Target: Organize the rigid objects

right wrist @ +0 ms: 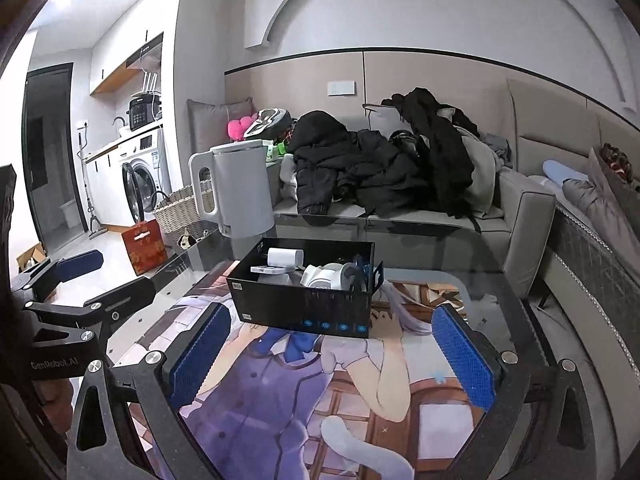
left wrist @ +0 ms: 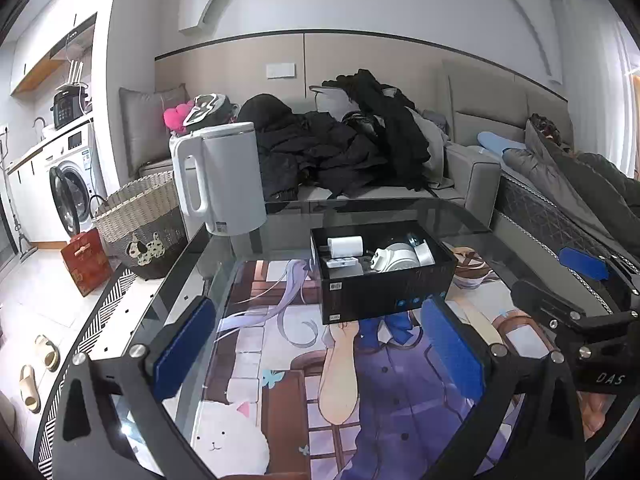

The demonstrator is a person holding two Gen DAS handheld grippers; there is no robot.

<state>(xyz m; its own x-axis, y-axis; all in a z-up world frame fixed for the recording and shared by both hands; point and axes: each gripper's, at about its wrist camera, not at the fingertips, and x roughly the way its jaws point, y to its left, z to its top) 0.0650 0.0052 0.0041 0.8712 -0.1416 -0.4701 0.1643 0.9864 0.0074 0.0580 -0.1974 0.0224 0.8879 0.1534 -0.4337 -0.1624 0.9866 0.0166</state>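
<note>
L gripper [left wrist: 320,344] jaws wide, nothing betw. | R gripper [right wrist: 332,356] jaws wide, nothing betw. | open black rectangular box [left wrist: 384,292] on glass tabletop [left wrist: 256,240], ahead of both | holds white plastic items, poss. chargers [left wrist: 346,246] | white electric kettle [left wrist: 220,178] behind-left, apart.

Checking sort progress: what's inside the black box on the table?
The black box holds a white cylinder, a flat white adapter and a white round gadget. More small items crowd its right end; the walls and top pieces cover whatever lies beneath.
</note>
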